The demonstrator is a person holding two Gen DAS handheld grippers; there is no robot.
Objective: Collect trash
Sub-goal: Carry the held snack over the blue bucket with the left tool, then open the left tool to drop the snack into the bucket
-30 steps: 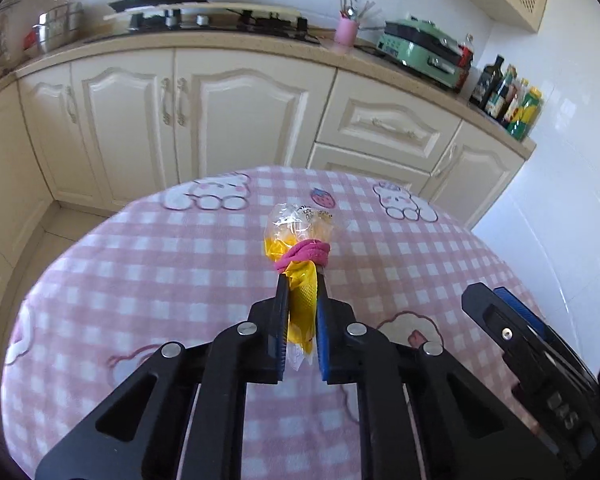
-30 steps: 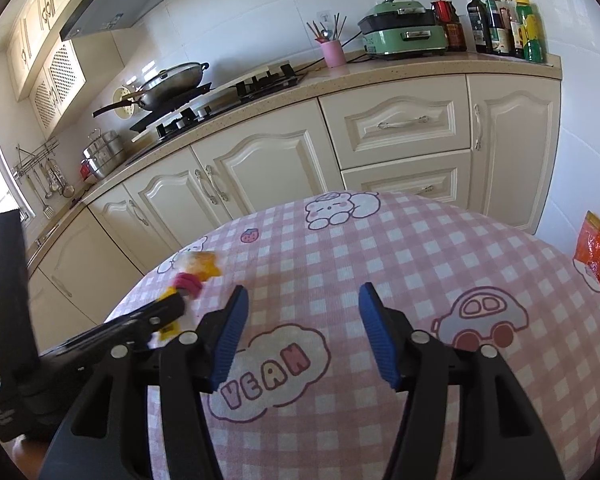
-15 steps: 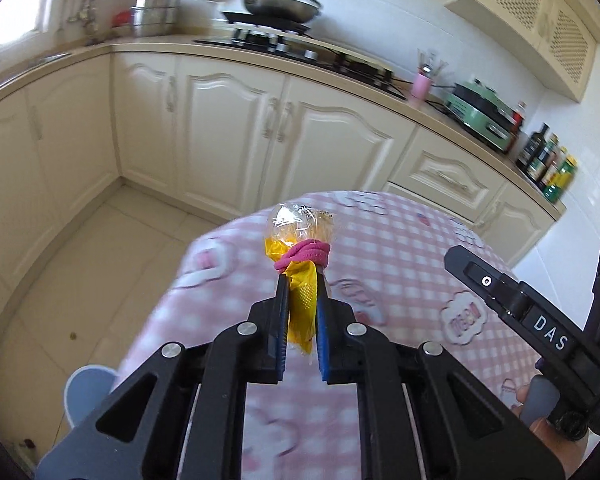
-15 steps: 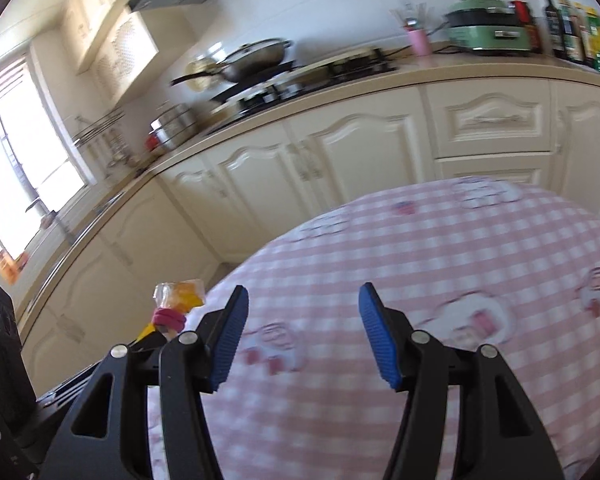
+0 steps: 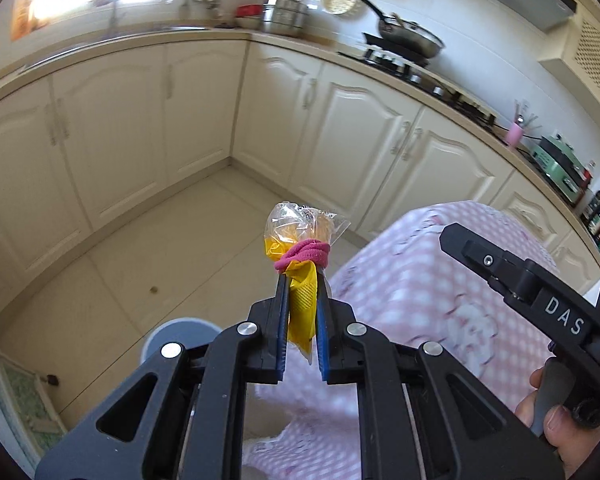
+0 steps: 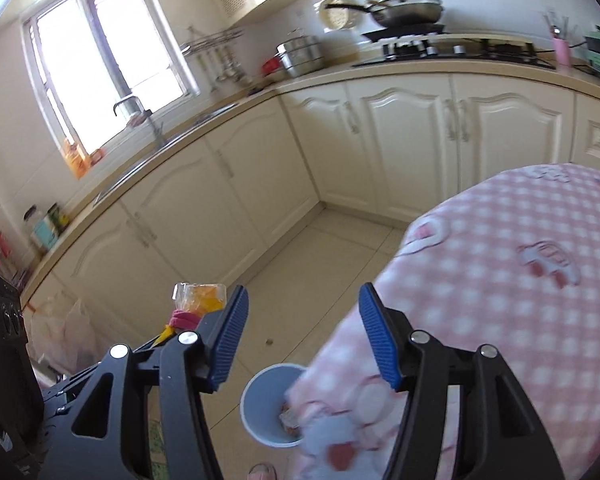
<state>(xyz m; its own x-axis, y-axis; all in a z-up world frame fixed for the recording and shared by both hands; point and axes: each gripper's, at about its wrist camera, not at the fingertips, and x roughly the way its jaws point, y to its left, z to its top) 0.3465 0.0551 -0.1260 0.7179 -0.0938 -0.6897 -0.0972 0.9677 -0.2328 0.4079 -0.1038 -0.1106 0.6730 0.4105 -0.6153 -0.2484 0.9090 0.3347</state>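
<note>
A: We logged the left tongs [image 5: 302,312] clamped on the yellow wrapper [image 5: 300,252], held above the floor.

B: Right tongs [image 6: 302,334] gaped wide, empty; grey bin [image 6: 269,408] at six o'clock, beside the worktop [image 6: 500,264].

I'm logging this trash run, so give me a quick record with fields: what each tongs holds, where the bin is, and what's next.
left tongs: shut on yellow plastic bag tied with a pink hair band
right tongs: open, holding nothing
bin: light blue, on the floor by the edge of the pink checked tablecloth, some trash inside
bag position: off the table, over the floor
likely next: carry bag over bin, release
</note>
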